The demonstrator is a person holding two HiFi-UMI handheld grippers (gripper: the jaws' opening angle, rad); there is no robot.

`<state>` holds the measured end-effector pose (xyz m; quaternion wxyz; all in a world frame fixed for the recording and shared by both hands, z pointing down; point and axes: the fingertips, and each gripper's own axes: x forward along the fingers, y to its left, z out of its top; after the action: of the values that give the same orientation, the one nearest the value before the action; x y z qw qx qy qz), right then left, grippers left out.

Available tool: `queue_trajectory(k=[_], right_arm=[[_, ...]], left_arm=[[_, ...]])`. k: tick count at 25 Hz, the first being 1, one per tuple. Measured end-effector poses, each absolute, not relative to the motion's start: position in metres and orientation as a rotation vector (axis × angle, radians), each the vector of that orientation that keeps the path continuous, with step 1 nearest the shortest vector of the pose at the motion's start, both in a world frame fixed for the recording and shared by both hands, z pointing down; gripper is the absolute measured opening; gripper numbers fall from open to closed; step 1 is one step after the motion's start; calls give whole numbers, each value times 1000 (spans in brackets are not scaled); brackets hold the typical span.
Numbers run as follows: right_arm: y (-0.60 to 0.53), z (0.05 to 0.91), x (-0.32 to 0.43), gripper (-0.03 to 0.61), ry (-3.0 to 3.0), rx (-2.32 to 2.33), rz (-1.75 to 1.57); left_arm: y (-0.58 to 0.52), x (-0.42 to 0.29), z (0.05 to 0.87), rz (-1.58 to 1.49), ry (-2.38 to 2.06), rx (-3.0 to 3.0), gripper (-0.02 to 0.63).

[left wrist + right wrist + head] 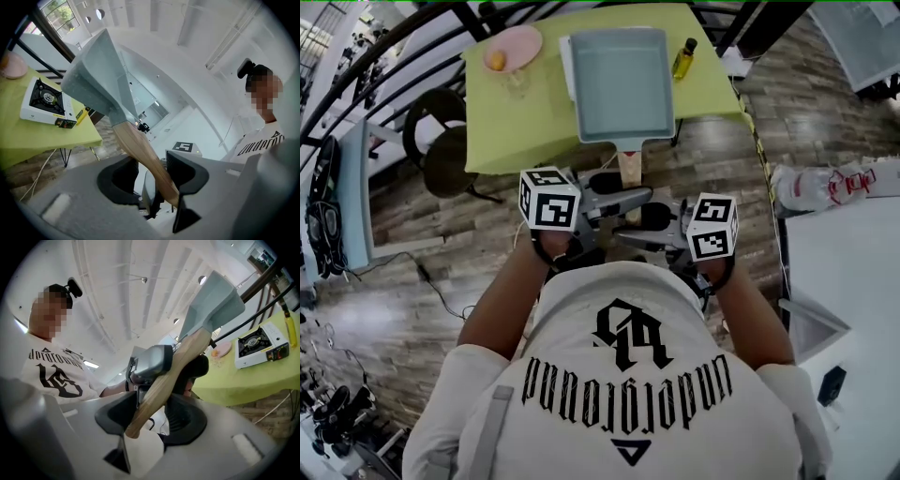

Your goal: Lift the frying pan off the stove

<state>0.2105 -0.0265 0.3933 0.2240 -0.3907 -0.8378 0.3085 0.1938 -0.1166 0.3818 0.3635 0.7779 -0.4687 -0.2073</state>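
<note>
The frying pan is a grey rectangular one with a wooden handle, and it is held in the air over the green table. My left gripper and right gripper are both shut on that handle from opposite sides, close to my chest. In the left gripper view the handle runs between the jaws of the left gripper up to the pan. The white stove stands bare on the table below. The right gripper clamps the handle, and the stove lies beyond the pan.
A pink plate with an orange item and an oil bottle stand on the green table's far side. A dark stool stands left of the table. A white table is on my right, over a wooden floor.
</note>
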Motion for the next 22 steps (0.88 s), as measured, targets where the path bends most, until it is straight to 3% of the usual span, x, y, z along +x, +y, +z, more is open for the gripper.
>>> queue_trajectory(k=[9,22], right_arm=[[-41,391,321,187,-2293,-1151,865],[-34,385,348,187,-2248,-1184,871]], left_arm=[[-130,301,382,-539,-1260,1975,202],[-123,324,377,-569,-1283,1952,204]])
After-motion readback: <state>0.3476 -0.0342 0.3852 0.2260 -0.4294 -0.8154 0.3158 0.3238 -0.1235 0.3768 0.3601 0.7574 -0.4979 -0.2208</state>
